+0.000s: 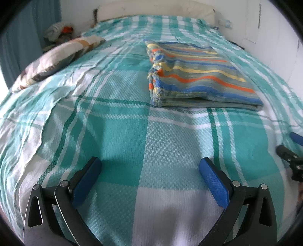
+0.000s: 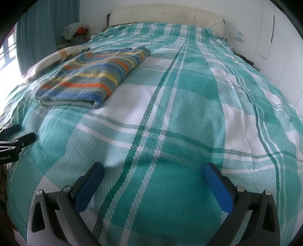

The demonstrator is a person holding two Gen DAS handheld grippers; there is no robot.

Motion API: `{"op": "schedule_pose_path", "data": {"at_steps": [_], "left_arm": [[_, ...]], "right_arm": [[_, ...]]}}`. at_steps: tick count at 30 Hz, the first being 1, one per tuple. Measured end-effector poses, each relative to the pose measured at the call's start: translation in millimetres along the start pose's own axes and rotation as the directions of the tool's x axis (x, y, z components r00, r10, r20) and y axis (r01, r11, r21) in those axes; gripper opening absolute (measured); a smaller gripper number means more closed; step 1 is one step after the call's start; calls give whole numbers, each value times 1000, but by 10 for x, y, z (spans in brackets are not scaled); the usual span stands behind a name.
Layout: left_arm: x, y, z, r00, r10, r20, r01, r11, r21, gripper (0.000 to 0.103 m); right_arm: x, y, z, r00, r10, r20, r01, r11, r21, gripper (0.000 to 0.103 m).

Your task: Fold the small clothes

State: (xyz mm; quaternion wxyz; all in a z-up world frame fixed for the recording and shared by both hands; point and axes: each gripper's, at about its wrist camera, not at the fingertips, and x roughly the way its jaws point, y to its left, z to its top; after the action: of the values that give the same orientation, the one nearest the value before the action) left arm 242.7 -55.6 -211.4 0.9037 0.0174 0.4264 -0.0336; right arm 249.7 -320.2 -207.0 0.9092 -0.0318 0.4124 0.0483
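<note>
A striped cloth (image 1: 197,75) in grey, blue, orange and yellow lies folded flat in several layers on the bed. It sits ahead and right of my left gripper (image 1: 149,166), which is open and empty above the bedspread. In the right wrist view the folded cloth (image 2: 94,75) lies ahead to the left, well apart from my right gripper (image 2: 153,172), which is open and empty. The right gripper's fingers (image 1: 289,157) show at the right edge of the left wrist view. The left gripper's fingers (image 2: 17,140) show at the left edge of the right wrist view.
The bed (image 1: 123,132) is covered by a teal and white plaid spread. A patterned pillow (image 1: 55,60) lies at the left side. A pile of clothes (image 1: 59,31) sits beside the bed's far left corner. A cream headboard (image 2: 166,15) and white walls bound the bed.
</note>
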Motion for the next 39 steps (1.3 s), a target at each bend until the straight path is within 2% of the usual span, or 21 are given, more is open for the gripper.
{"op": "schedule_pose_path", "data": {"at_steps": [2, 4, 7, 9, 12, 14, 15, 18, 20, 21, 22, 23, 24, 25, 29, 31, 33, 36, 37, 38, 39], "left_arm": [[-91, 103, 55, 996, -74, -49, 74, 997, 6, 102], [-200, 238, 201, 987, -154, -53, 152, 987, -43, 102], [-353, 510, 633, 953, -294, 68, 301, 941, -152, 102], [-277, 571, 938, 938, -334, 96, 346, 922, -172, 102], [149, 517, 1429, 925, -376, 46, 378, 911, -165, 102], [551, 446, 1638, 938, -345, -34, 335, 927, -168, 101], [680, 413, 1668, 936, -346, -65, 332, 928, -171, 101], [986, 340, 1721, 911, -395, -122, 365, 907, -209, 100], [1044, 259, 1751, 903, -412, -121, 387, 903, -185, 99], [1070, 236, 1777, 902, -413, -125, 390, 904, -175, 97], [1106, 183, 1790, 904, -405, -136, 383, 910, -161, 81], [1138, 133, 1811, 907, -394, -149, 374, 916, -147, 64], [1162, 71, 1844, 908, -382, -174, 362, 922, -135, 33], [1147, 58, 1873, 909, -374, -182, 352, 925, -139, 23], [759, -14, 2066, 918, -385, -91, 376, 921, -103, 18], [490, -91, 2185, 911, -410, -30, 407, 910, -74, 18], [252, -165, 2293, 901, -433, 26, 434, 900, -39, 18], [-10, -329, 2410, 878, -472, 83, 474, 881, -2, 20], [-10, -386, 2398, 879, -470, 77, 472, 882, -3, 28], [38, -435, 2382, 885, -461, 64, 462, 887, -10, 39], [136, -490, 2327, 895, -445, 25, 445, 895, -24, 82]], "right_arm": [[-17, -47, 17, 999, 36, -19, -36, 999, 12, 103], [-54, -119, 80, 994, 95, -60, -94, 995, 15, 103], [-160, -281, 342, 969, 246, -38, -242, 966, 93, 103], [-142, -342, 637, 944, 329, 10, -327, 936, 128, 103], [191, -384, 1234, 886, 461, 53, -462, 867, 187, 103], [480, -404, 1474, 876, 479, 55, -477, 847, 235, 100], [715, -415, 1592, 862, 505, 44, -497, 825, 271, 94], [1255, -332, 1686, 797, 603, -33, -547, 744, 383, 80], [1438, -217, 1744, 772, 636, 2, -585, 709, 394, 78], [1492, -169, 1767, 752, 659, 16, -607, 683, 405, 69], [1594, -97, 1803, 719, 695, 15, -629, 641, 440, 56], [1635, -45, 1833, 731, 682, -3, -609, 654, 449, 50], [1650, 10, 1877, 760, 649, -34, -575, 697, 428, 34], [1605, 70, 1935, 789, 612, -60, -548, 744, 382, 32], [1099, 92, 2159, 833, 553, 1, -541, 814, 211, 26], [772, 30, 2291, 846, 530, 53, -532, 834, 145, 26], [498, -41, 2411, 847, 522, 102, -530, 842, 99, 25], [224, -207, 2520, 849, 508, 148, -522, 850, 77, 26], [211, -304, 2498, 859, 493, 140, -506, 858, 86, 27], [241, -391, 2433, 881, 457, 121, -470, 876, 108, 29], [296, -444, 2383, 897, 432, 98, -442, 887, 133, 38]]}}
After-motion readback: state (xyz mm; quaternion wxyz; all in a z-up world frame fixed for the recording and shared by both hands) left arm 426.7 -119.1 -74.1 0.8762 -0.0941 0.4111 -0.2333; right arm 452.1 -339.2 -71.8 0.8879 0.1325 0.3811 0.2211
